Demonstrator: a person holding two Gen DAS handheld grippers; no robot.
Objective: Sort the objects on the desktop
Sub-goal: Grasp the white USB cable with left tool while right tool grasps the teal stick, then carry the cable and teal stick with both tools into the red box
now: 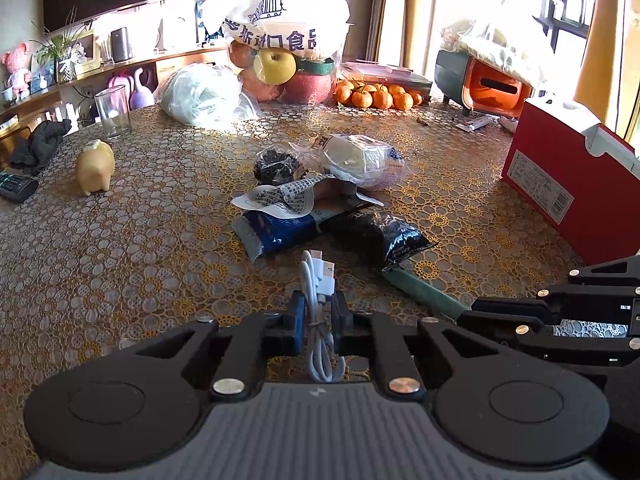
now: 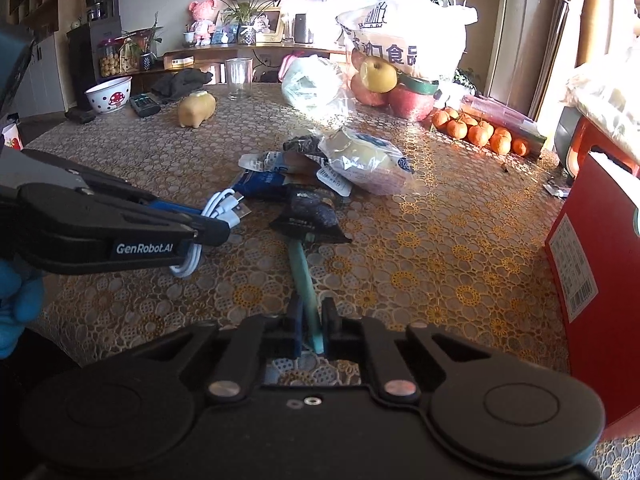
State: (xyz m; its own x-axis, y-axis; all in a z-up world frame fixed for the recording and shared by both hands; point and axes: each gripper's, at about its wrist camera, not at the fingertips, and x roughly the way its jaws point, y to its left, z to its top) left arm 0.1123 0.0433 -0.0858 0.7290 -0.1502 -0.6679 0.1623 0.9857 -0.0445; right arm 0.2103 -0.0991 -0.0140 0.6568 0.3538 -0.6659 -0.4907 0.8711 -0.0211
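Observation:
My left gripper (image 1: pixel 318 314) is shut on a coiled white USB cable (image 1: pixel 318 280) and holds it above the table; it also shows in the right wrist view (image 2: pixel 212 232) with the cable (image 2: pixel 222 206). My right gripper (image 2: pixel 312 320) is shut on a teal stick-like handle (image 2: pixel 302 272), whose far end lies under a black snack packet (image 2: pixel 310 216). The handle (image 1: pixel 424 290) and the right gripper (image 1: pixel 460 316) show in the left wrist view. A pile of snack packets (image 1: pixel 320 200) lies mid-table: a blue one (image 1: pixel 280 230), a black one (image 1: pixel 384 234), a clear bag of buns (image 1: pixel 360 160).
A red box (image 1: pixel 560 184) stands at the right. A yellow pig figure (image 1: pixel 94 170), a glass (image 1: pixel 113 112) and a black remote (image 1: pixel 16 186) are at the left. Fruit bags (image 1: pixel 280 40), tangerines (image 1: pixel 376 96) and an orange-green bin (image 1: pixel 480 84) line the back.

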